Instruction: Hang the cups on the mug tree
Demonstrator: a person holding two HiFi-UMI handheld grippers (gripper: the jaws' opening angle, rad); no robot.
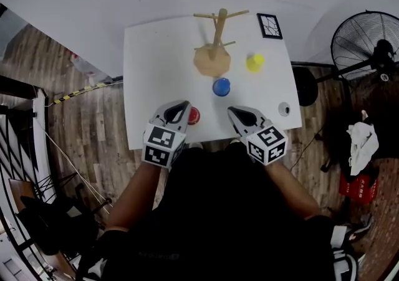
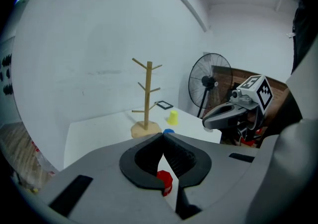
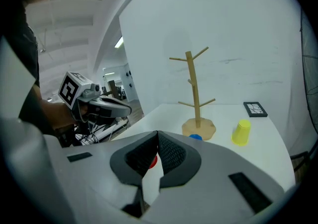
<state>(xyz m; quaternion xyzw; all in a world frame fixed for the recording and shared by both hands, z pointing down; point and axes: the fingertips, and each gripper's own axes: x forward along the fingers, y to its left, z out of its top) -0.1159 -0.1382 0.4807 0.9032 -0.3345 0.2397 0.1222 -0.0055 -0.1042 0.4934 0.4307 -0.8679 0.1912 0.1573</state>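
Cups are all standing on the desk (image 1: 156,68), none hung yet. The red cup (image 1: 194,115) is sitting at the near edge, the blue cup (image 1: 221,87) mid-desk just before the mug tree (image 1: 215,43), and the yellow cup (image 1: 254,62) toward the far right corner. The mug tree is standing at the far edge, pegs bare. The left hand-held gripper (image 1: 184,105) is hovering just beside the red cup, jaws together and empty. The right hand-held gripper (image 1: 231,111) is hovering at the near edge, likewise closed and empty. The first pick is judged to be pending. The next move is calling for opening the left jaws, closing them on the red cup's wall, then carrying its handle to a peg.
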